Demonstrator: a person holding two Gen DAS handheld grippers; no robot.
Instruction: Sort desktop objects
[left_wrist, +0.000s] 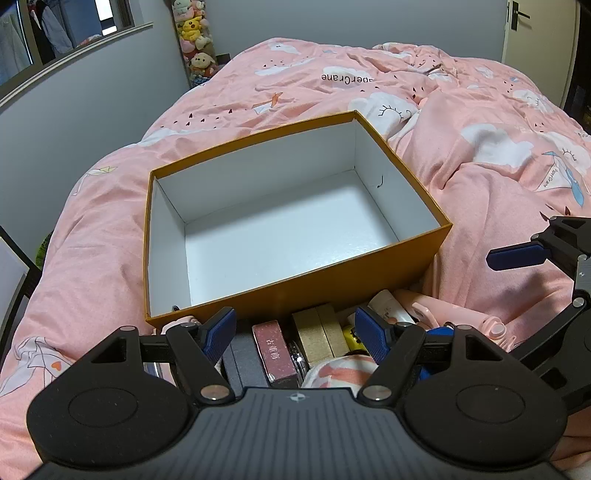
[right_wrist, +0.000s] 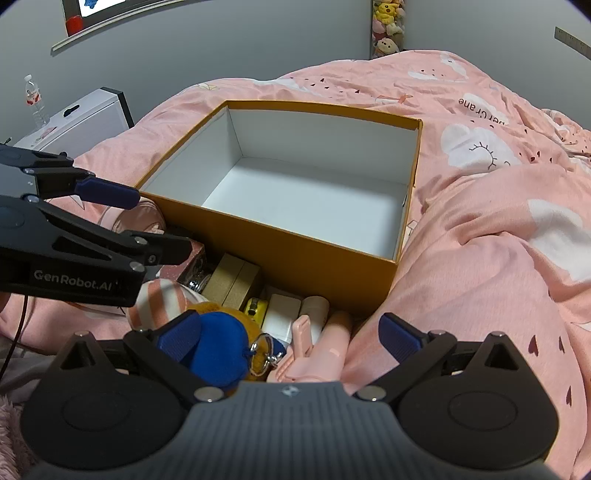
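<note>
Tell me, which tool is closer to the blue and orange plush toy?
Right. The right tool hangs directly over the blue and orange plush toy; the left tool hovers beside it, above the small boxes.

Left tool (left_wrist: 295, 332) jaws wide, right tool (right_wrist: 291, 339) jaws wide, both angled downward

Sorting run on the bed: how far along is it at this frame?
Nothing sorted yet: the orange box is empty inside. Nothing in hand either: the left tongs and right tongs both stand open over the pile in front of the box. Still left: the red carton, tan box, striped cloth, blue-capped plush and pink device.
</note>
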